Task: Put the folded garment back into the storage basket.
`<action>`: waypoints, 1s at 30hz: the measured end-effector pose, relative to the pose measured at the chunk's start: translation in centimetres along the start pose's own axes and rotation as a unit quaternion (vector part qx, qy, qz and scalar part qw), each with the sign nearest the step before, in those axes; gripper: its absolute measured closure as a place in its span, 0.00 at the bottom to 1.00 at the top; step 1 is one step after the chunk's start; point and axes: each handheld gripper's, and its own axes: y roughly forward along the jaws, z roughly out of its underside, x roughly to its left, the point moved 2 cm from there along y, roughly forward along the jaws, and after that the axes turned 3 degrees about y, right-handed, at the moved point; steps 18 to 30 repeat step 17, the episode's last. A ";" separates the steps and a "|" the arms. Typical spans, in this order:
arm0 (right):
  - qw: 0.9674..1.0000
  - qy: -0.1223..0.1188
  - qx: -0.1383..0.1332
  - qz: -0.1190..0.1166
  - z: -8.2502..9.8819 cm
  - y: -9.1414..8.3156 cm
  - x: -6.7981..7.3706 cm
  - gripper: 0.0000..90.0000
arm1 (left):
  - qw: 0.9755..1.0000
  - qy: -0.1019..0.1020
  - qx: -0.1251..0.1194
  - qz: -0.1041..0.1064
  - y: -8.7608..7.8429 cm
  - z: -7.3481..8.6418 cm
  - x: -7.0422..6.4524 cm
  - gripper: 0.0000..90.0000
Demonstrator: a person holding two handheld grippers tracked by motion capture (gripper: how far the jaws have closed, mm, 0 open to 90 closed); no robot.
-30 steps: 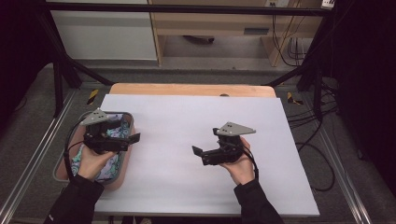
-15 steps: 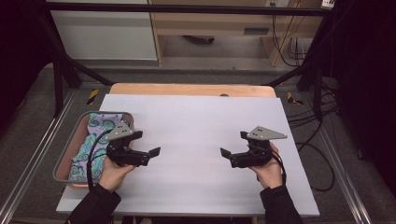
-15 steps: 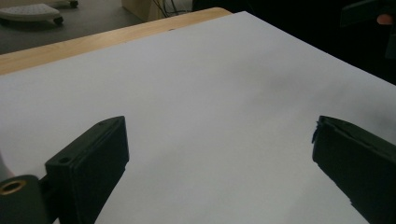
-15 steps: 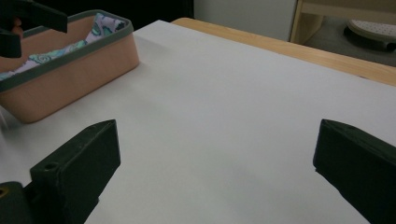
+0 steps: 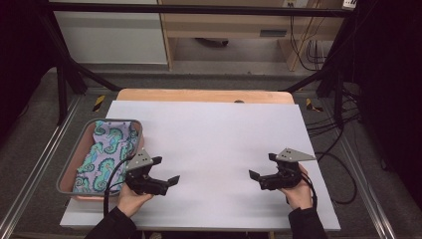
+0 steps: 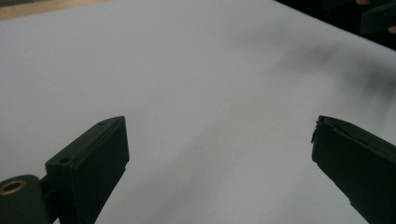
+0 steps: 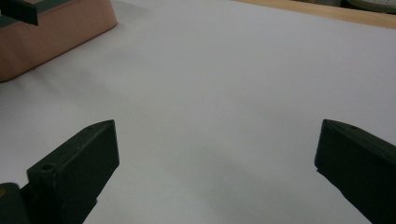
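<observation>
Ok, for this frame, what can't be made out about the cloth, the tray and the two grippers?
- Seahorse-print cloth, high view: folds hide its underside and full shape; the left gripper covers its near right corner.
- Pink tray, right gripper view: cut off by the top and left edges.
- Right gripper, left gripper view: a blurred dark patch cut by the top right corner.
- Dark object under the far bench, high view: too small to identify.
</observation>
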 end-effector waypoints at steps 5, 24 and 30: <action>1.000 0.006 0.012 0.000 1.7 0.0 -0.7 0.00 | 1.000 -0.004 0.005 0.010 0.7 1.2 -0.1 0.04; 1.000 0.008 0.020 -0.001 3.6 -0.1 -1.4 0.00 | 1.000 0.005 0.003 0.017 1.4 2.3 0.0 0.04; 1.000 0.008 0.020 -0.001 3.6 -0.1 -1.4 0.00 | 1.000 0.005 0.003 0.017 1.4 2.3 0.0 0.04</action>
